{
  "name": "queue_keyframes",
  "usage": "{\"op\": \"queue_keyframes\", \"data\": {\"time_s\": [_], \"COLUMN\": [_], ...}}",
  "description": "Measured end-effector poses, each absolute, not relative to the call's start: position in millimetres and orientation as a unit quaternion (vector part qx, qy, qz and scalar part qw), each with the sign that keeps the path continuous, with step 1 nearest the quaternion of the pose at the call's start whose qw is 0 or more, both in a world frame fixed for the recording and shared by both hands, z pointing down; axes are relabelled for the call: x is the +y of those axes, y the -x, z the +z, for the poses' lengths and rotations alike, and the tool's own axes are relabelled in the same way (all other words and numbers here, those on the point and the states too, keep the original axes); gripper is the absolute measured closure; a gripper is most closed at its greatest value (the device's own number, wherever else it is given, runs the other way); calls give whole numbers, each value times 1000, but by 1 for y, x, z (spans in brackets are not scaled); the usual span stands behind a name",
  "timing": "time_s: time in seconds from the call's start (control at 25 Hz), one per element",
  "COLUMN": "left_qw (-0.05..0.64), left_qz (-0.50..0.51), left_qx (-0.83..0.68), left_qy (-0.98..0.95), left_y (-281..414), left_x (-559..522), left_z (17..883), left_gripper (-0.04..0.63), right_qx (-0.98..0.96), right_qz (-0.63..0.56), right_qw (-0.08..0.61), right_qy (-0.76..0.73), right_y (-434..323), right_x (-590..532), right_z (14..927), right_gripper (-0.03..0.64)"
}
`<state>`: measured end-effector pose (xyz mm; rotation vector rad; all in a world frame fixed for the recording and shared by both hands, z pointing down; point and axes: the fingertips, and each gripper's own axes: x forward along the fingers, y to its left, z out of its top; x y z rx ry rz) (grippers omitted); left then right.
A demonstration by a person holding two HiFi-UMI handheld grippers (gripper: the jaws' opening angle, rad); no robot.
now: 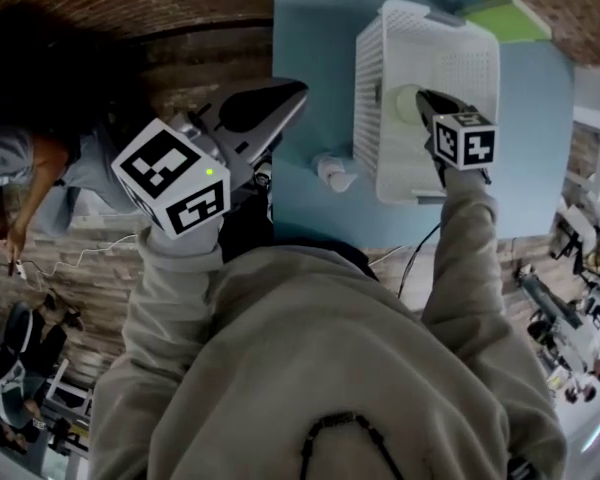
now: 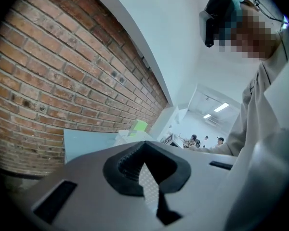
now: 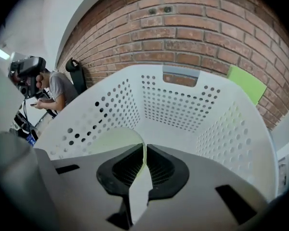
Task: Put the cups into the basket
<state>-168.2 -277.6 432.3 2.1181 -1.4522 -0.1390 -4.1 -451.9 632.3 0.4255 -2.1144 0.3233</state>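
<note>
A white perforated basket (image 1: 425, 28) (image 3: 183, 105) stands on a light blue table (image 1: 315, 28). My right gripper (image 1: 425, 103) (image 3: 143, 150) points down into it, shut on the thin rim of a pale green cup (image 1: 402, 103) (image 3: 113, 138) that hangs inside the basket's walls. A white cup (image 1: 335, 175) rests on the table left of the basket, near the front edge. My left gripper (image 1: 298, 90) (image 2: 143, 160) hovers over the table's left edge, apart from that cup. Its jaws are together with nothing held.
A green block (image 1: 510, 16) (image 3: 246, 83) lies beyond the basket by the brick wall (image 3: 183, 28). A person (image 1: 20, 158) stands at the left, off the table. More people and equipment are at the right edge (image 1: 580, 338).
</note>
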Motion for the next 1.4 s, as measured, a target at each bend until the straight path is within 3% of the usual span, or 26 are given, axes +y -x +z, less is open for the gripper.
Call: {"op": "queue_keyframes", "data": {"time_s": [1.0, 1.04, 1.12, 1.4], "left_qw": [304, 305, 306, 309], "left_qz": [-46, -46, -44, -42], "left_qx": [-542, -541, -543, -552], "left_qy": [-782, -782, -781, -774], "left_y": [152, 152, 155, 164], "left_x": [-286, -286, -284, -277], "left_z": [458, 459, 460, 462], "left_gripper": [600, 600, 600, 600], "right_qx": [-855, -855, -855, -851], "right_qz": [181, 181, 182, 186], "right_qw": [454, 453, 452, 459], "right_qy": [-175, -177, -178, -175], "right_y": [18, 17, 18, 19], "right_x": [-455, -456, -457, -453], "right_z": [684, 684, 685, 689], "right_gripper": [572, 559, 451, 407]}}
